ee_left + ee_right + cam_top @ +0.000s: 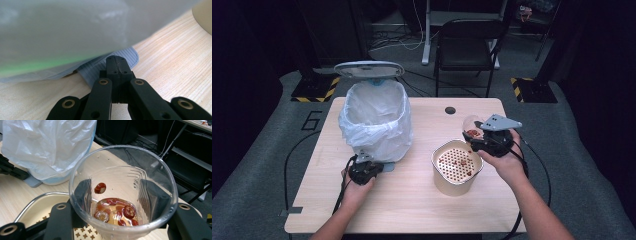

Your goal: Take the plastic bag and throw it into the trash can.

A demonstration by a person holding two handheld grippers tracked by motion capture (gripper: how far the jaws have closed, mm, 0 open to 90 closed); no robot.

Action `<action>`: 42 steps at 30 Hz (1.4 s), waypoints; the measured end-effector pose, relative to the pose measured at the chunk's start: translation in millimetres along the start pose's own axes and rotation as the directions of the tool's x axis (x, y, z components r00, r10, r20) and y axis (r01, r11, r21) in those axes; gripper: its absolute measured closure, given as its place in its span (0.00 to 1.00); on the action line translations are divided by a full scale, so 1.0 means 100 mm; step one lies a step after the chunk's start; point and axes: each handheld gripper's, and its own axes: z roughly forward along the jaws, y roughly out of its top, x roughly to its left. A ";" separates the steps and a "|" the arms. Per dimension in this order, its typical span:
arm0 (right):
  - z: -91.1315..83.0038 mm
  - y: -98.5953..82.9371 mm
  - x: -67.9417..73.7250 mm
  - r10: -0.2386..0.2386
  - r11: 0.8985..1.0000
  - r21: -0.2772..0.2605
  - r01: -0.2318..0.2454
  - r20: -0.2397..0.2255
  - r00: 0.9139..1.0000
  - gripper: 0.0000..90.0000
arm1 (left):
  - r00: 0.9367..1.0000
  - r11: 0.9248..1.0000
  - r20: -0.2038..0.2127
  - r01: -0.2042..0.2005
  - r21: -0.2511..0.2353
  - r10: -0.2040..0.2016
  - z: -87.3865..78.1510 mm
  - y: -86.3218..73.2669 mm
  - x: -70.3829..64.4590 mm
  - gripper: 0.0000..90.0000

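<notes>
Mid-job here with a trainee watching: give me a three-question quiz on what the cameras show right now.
1. True or false: the right tongs grip a clear cup holding red fruit pieces.
2. What do the shut left tongs press on? A) the bin's grey pedal B) the strainer pot C) the table
3. Fill in: the bin is lined with a white plastic ____, its lid raised.

Key: 1 true; 2 A; 3 bag.

clear cup (123, 192) | red pieces (115, 211) | white bag (374, 120) | cream pot (457, 167)
</notes>
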 end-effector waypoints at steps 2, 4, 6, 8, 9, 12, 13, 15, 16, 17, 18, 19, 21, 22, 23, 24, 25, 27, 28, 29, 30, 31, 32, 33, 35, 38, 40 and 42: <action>0.00 -0.01 -0.02 -0.004 1.000 0.003 0.004 0.005 1.000 0.49 | 1.000 1.000 -0.002 -0.001 -0.003 0.001 0.00 0.00 0.00 1.00; 0.01 -0.03 -0.04 -0.006 1.000 0.005 0.006 0.014 1.000 0.49 | 1.000 0.999 0.008 0.027 -0.018 -0.027 0.01 0.00 -0.02 1.00; 0.02 -0.06 -0.05 -0.014 1.000 0.010 0.014 0.025 1.000 0.49 | 1.000 1.000 0.000 -0.001 0.003 0.001 0.00 0.00 0.00 1.00; 0.02 -0.07 -0.06 -0.025 1.000 0.012 0.025 0.032 0.999 0.49 | 1.000 1.000 0.000 0.000 0.002 0.000 0.00 0.00 0.00 1.00; 0.03 -0.09 -0.06 -0.037 0.999 0.016 0.036 0.043 0.998 0.49 | 1.000 1.000 0.000 0.000 0.001 0.000 0.00 0.00 0.00 1.00; 0.04 -0.11 -0.06 -0.056 0.998 0.019 0.056 0.054 0.997 0.49 | 1.000 0.999 0.010 0.029 -0.024 -0.028 0.01 0.00 -0.02 1.00; 0.04 -0.11 -0.06 -0.064 0.998 0.021 0.063 0.057 0.996 0.49 | 1.000 0.999 0.011 0.029 -0.021 -0.029 0.01 0.00 -0.02 1.00; 0.05 -0.14 -0.06 -0.082 0.996 0.022 0.081 0.065 0.994 0.49 | 1.000 0.999 0.010 0.029 -0.022 -0.029 0.01 0.00 -0.02 1.00; 0.06 -0.14 -0.06 -0.087 0.996 0.025 0.086 0.067 0.994 0.49 | 1.000 0.999 0.010 0.028 -0.021 -0.028 0.01 0.00 -0.02 1.00; 0.06 -0.15 -0.06 -0.090 0.996 0.025 0.089 0.070 0.993 0.49 | 1.000 1.000 0.001 0.000 -0.003 0.000 0.00 0.00 0.00 1.00; 0.06 -0.15 -0.06 -0.090 0.996 0.025 0.089 0.070 0.993 0.49 | 1.000 1.000 0.001 0.000 -0.003 0.000 0.00 0.00 0.00 1.00; 0.06 -0.15 -0.06 -0.097 0.995 0.026 0.095 0.074 0.993 0.49 | 1.000 1.000 0.001 0.001 -0.003 -0.001 0.00 0.00 0.00 1.00; 0.07 -0.16 -0.06 -0.109 0.994 0.030 0.106 0.080 0.991 0.49 | 1.000 0.999 0.011 0.030 -0.022 -0.030 0.01 0.00 -0.02 1.00; 0.07 -0.17 -0.06 -0.116 0.993 0.031 0.114 0.083 0.990 0.49 | 0.999 0.999 0.010 0.032 -0.029 -0.032 0.02 -0.01 -0.02 1.00; 0.08 -0.18 -0.06 -0.115 0.993 0.034 0.113 0.086 0.990 0.49 | 0.999 0.999 0.011 0.033 -0.029 -0.032 0.02 -0.01 -0.02 1.00; 0.08 -0.18 -0.05 -0.122 0.992 0.035 0.120 0.091 0.988 0.49 | 0.999 0.999 0.011 0.032 -0.029 -0.032 0.02 -0.01 -0.02 1.00; 0.08 -0.19 -0.05 -0.128 0.991 0.039 0.125 0.095 0.987 0.49 | 0.999 0.999 0.011 0.032 -0.028 -0.032 0.02 -0.01 -0.02 1.00; 0.09 -0.20 -0.03 -0.150 0.988 0.044 0.146 0.107 0.983 0.49 | 0.999 0.999 0.012 0.033 -0.028 -0.032 0.02 -0.01 -0.02 1.00; 0.09 -0.20 -0.02 -0.164 0.986 0.045 0.160 0.110 0.980 0.49 | 0.999 0.999 0.012 0.033 -0.028 -0.033 0.02 -0.01 -0.02 1.00; 0.09 -0.21 0.00 -0.183 0.983 0.043 0.179 0.116 0.976 0.49 | 0.999 0.999 0.012 0.033 -0.026 -0.033 0.01 -0.01 -0.02 1.00; 0.09 -0.21 0.01 -0.188 0.982 0.043 0.185 0.115 0.975 0.49 | 0.999 0.999 0.012 0.033 -0.026 -0.032 0.01 0.00 -0.02 1.00; 0.09 -0.21 0.02 -0.203 0.979 0.043 0.199 0.115 0.972 0.49 | 0.999 0.999 0.012 0.033 -0.026 -0.033 0.01 0.00 -0.02 1.00; 0.09 -0.21 0.04 -0.213 0.977 0.043 0.209 0.117 0.970 0.49 | 0.999 0.999 0.012 0.033 -0.026 -0.033 0.01 0.00 -0.02 1.00; 0.10 -0.21 0.06 -0.224 0.974 0.047 0.220 0.118 0.967 0.49 | 0.999 0.999 0.012 0.033 -0.026 -0.033 0.01 0.00 -0.02 1.00; 0.11 -0.22 0.08 -0.256 0.966 0.059 0.250 0.121 0.959 0.49 | 0.999 0.999 0.012 0.032 -0.026 -0.031 0.01 0.00 -0.02 1.00; 0.13 -0.23 0.13 -0.284 0.958 0.070 0.277 0.128 0.950 0.49 | 0.999 0.999 0.012 0.030 -0.023 -0.030 0.01 0.00 -0.02 1.00; 0.13 -0.24 0.15 -0.303 0.952 0.078 0.296 0.125 0.945 0.49 | 0.999 0.999 0.012 0.030 -0.022 -0.029 0.01 0.00 -0.02 1.00; 0.14 -0.25 0.17 -0.333 0.942 0.091 0.323 0.135 0.933 0.49 | 0.999 0.999 0.013 0.029 -0.021 -0.029 0.01 0.00 -0.02 1.00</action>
